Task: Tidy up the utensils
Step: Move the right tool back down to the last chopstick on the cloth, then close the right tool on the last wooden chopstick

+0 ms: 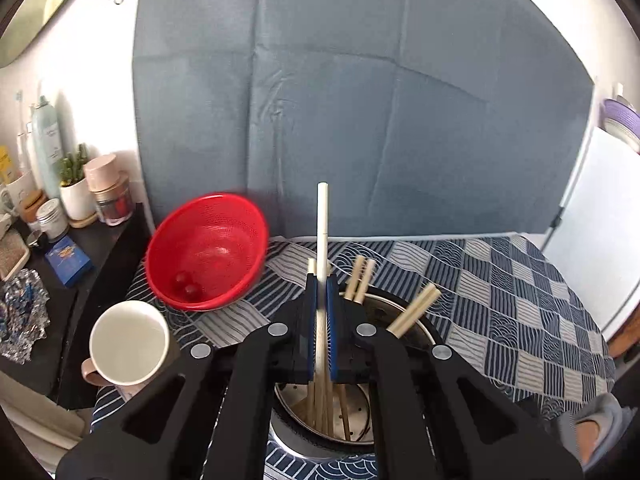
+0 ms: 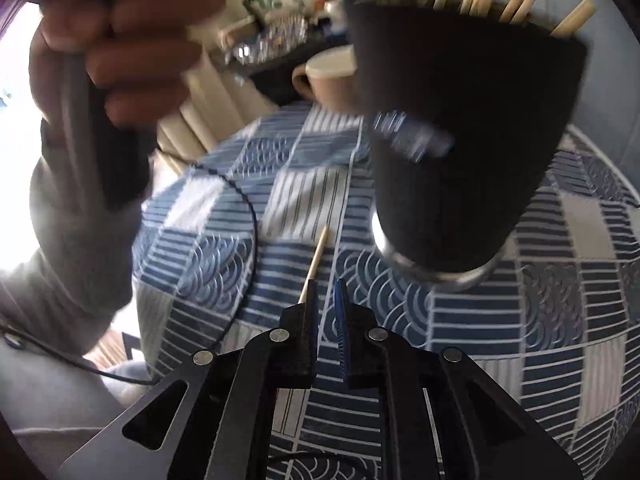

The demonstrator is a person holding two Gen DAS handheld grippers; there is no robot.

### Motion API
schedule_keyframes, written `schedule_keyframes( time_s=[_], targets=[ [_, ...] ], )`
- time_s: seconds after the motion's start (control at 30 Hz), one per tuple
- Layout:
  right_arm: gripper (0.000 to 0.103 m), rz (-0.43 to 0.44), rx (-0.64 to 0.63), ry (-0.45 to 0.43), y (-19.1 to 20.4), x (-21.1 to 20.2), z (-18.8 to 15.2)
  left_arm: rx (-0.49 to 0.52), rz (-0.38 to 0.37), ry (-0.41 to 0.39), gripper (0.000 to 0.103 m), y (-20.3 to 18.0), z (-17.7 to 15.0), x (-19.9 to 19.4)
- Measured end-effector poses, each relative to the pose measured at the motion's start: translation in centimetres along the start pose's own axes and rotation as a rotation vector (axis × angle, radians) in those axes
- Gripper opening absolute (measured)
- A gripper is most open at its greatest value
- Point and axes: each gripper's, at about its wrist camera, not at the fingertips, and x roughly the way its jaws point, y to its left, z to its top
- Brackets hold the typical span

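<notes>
Holding a pale chopstick [image 1: 322,236] upright between fully closed pads, the left claw [image 1: 321,292] hangs directly over the mouth of a dark utensil holder [image 1: 394,322] that stands on the patterned tabletop [image 1: 500,288] and already contains several chopsticks [image 1: 414,309]. The claw points forward and downward over the holder, the stick's lower end reaching inside. The risk here seems to be the stick catching on those leaning inside, or tipping the holder if pushed down at an angle. In the right wrist view, the right claw [image 2: 326,300] points steeply down at the cloth, its pads slightly apart with only cloth showing between them; a lone chopstick [image 2: 316,258] lies on the tabletop, emerging just beside its left finger. That narrow gap could nudge the stick away rather than straddle it. The person's hand [image 2: 116,52] grips the other tool's handle, blurred.
</notes>
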Motion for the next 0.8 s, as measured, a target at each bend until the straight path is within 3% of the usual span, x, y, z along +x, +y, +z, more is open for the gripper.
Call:
schedule_keyframes(
  time_s=[0.13,0.47,0.6,0.7,0.8],
  targets=[
    [0.02,-0.009,0.007,0.035,0.4,1.7,-0.1,0.039,0.014,0.014,0.005,0.0,-0.1,0.2],
    [0.02,-0.08,-0.02,0.069,1.7,4.1,2.3,0.051,-0.019,0.015,0.005,0.2,-0.4,0.0],
    [0.017,-0.119,-0.036,0.096,2.1,4.6,3.0,0.068,-0.024,0.014,0.007,0.0,-0.4,-0.2],
    [0.016,-0.13,-0.043,0.094,2.1,4.8,3.0,0.074,-0.029,0.013,0.017,-0.1,-0.3,-0.4],
    [0.007,-0.127,-0.024,0.083,1.6,4.6,2.9,0.08,-0.024,0.004,0.02,-0.2,-0.3,-0.8]
  ],
)
